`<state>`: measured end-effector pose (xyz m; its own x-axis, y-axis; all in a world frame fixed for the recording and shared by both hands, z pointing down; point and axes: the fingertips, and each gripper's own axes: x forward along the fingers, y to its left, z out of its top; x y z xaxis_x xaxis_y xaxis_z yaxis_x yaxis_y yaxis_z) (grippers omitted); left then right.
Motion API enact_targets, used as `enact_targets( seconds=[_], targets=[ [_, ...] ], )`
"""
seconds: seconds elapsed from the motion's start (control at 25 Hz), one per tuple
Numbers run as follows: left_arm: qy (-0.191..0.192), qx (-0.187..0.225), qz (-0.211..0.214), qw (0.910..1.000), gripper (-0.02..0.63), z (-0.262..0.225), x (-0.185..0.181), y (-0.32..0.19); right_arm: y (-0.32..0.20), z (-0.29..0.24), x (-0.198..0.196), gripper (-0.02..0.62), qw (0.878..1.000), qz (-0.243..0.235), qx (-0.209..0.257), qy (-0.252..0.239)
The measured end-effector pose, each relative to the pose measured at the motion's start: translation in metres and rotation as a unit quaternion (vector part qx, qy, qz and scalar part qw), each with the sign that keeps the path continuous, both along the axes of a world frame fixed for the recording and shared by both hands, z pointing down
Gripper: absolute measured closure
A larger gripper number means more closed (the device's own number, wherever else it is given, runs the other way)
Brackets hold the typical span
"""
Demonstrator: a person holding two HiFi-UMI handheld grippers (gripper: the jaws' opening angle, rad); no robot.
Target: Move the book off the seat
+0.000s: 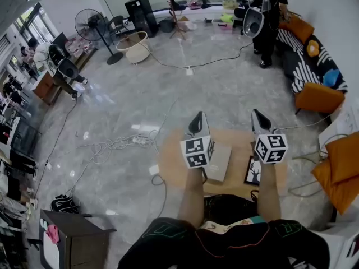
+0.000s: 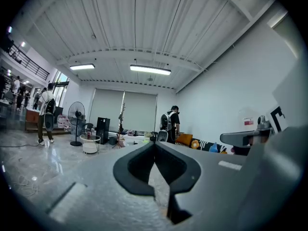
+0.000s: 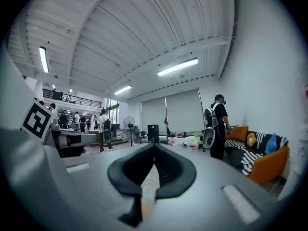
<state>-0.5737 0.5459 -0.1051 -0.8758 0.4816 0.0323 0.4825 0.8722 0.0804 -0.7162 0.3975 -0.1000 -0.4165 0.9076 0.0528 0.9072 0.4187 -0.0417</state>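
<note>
A grey book (image 1: 220,161) lies on the round wooden seat (image 1: 173,156) in front of me in the head view. A second book with a dark cover (image 1: 253,170) lies just to its right. My left gripper (image 1: 199,116) is held up above the grey book, jaws shut and empty. My right gripper (image 1: 257,113) is raised above the dark book, also shut and empty. In the left gripper view the gripper (image 2: 155,144) points level across the room, jaws together. The right gripper view shows the same of its gripper (image 3: 154,145). Neither gripper view shows the books.
Cables and a power strip (image 1: 140,140) trail over the floor left of the seat. Orange cushions (image 1: 339,172) sit at the right, a striped sofa (image 1: 307,49) beyond them. A person (image 1: 269,15) stands at the far right. A dark cabinet (image 1: 67,234) is at lower left.
</note>
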Motion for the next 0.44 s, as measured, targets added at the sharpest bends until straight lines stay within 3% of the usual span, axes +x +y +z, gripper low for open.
enact_targets(
  seconds=[0.44],
  targets=[
    [-0.002, 0.004, -0.012, 0.9999, 0.595, 0.006, 0.011, 0.017, 0.015, -0.003, 0.005, 0.592, 1.000, 0.005, 0.010, -0.026]
  ],
)
